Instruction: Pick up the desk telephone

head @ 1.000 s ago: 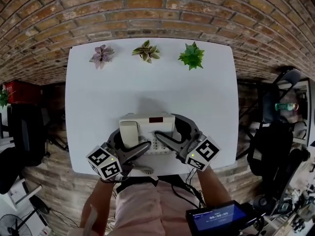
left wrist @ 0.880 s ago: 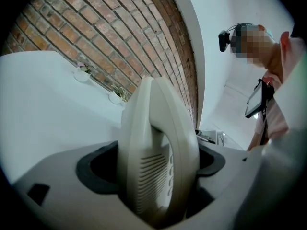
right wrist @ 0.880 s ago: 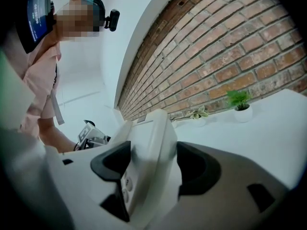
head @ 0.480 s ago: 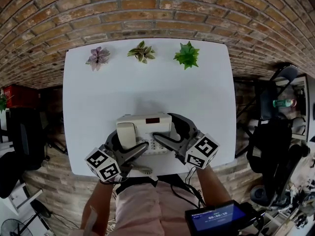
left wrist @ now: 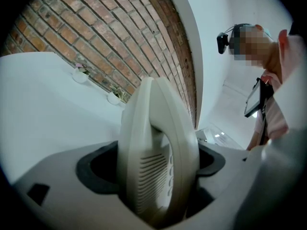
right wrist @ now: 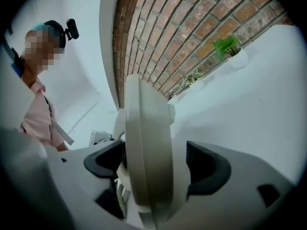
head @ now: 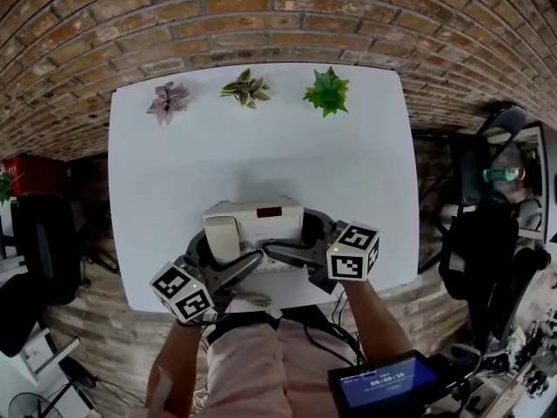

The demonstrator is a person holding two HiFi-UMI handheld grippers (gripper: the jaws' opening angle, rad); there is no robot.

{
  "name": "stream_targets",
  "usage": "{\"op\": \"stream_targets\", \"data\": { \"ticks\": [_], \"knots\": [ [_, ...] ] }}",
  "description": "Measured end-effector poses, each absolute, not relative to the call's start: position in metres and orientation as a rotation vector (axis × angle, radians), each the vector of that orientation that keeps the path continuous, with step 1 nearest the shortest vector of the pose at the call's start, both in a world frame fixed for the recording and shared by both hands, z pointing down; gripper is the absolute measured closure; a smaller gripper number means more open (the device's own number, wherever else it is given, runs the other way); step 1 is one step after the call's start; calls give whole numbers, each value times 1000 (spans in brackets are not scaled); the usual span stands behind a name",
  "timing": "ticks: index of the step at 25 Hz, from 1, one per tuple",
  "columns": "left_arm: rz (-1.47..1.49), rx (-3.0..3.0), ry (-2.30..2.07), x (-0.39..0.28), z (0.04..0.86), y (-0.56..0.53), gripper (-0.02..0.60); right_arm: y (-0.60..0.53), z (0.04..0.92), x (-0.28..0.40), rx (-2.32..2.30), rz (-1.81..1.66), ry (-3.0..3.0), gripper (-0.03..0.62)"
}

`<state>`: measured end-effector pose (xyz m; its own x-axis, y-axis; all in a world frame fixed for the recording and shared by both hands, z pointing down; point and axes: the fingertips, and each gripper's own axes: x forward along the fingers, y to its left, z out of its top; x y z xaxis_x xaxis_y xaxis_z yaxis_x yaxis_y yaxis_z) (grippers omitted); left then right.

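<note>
Right gripper (head: 298,239) has rolled since the earlier frames. Its marker cube (head: 352,251) now shows a different face, closer in beside the telephone (head: 261,214). Its jaws have just been opening and stand wide at the telephone's right edge, with that edge between them and the right pad clear of it. Left gripper (head: 228,249) is at the telephone's left side, jaws closed on the handset (head: 224,233). Telephone sits on the white table (head: 261,146), at its near edge. Coiled cord (head: 252,299) lies just in front of the telephone. Three small plants (head: 244,87) stand in a row well beyond it.
</note>
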<state>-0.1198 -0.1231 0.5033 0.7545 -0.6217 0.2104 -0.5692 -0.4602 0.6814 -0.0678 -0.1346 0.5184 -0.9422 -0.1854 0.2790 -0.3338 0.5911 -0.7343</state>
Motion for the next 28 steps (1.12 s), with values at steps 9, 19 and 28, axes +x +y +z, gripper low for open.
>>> {"op": "stream_targets", "data": {
  "ticks": [9, 19, 28],
  "knots": [
    [-88, 2160, -874, -119, 506, -124, 127, -130, 512, -73, 378, 1265, -2694, 321],
    [-75, 2146, -874, -119, 506, -119, 129, -124, 512, -72, 377, 1255, -2690, 333],
    [-69, 2145, -880, -117, 495, -116, 129, -122, 500, -71, 368, 1250, -2696, 333]
  ]
}}
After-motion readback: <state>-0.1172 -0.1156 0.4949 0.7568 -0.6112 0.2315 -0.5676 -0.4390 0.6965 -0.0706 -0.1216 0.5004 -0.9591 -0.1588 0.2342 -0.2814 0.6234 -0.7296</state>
